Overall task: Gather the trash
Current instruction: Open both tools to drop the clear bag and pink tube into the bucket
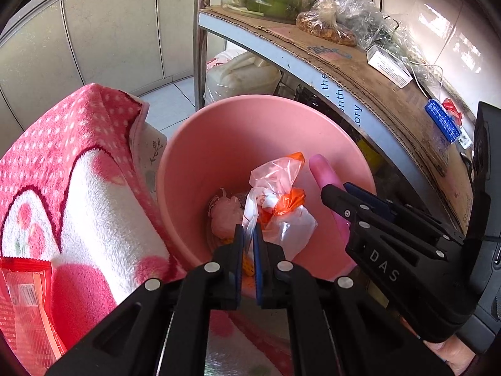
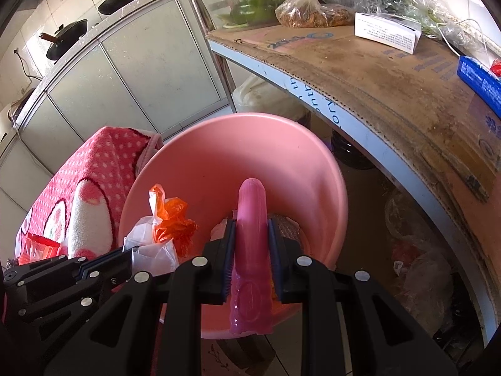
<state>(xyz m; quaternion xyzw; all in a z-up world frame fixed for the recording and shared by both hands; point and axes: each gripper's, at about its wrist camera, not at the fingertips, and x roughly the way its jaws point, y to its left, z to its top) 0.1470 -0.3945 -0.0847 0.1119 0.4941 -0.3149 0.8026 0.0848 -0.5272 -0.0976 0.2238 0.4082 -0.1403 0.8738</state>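
Observation:
A pink plastic bin [image 1: 219, 131] stands on the floor with crumpled trash at its bottom; it also shows in the right wrist view [image 2: 281, 163]. My left gripper [image 1: 248, 238] is shut on a clear and orange plastic bag [image 1: 278, 197] and holds it inside the bin. The bag also shows in the right wrist view [image 2: 166, 228]. My right gripper [image 2: 250, 228] is shut on a long pink plastic stick [image 2: 252, 219] over the bin's near rim. The right gripper [image 1: 339, 194] and the stick's tip [image 1: 321, 169] show in the left wrist view.
A pink spotted towel [image 1: 78, 172] lies left of the bin, with a red wrapper [image 1: 25, 297] on it. A shelf topped with cardboard [image 2: 375, 72] holds bagged food, green peppers [image 2: 253, 3] and small boxes. White cabinet doors [image 1: 94, 40] stand behind.

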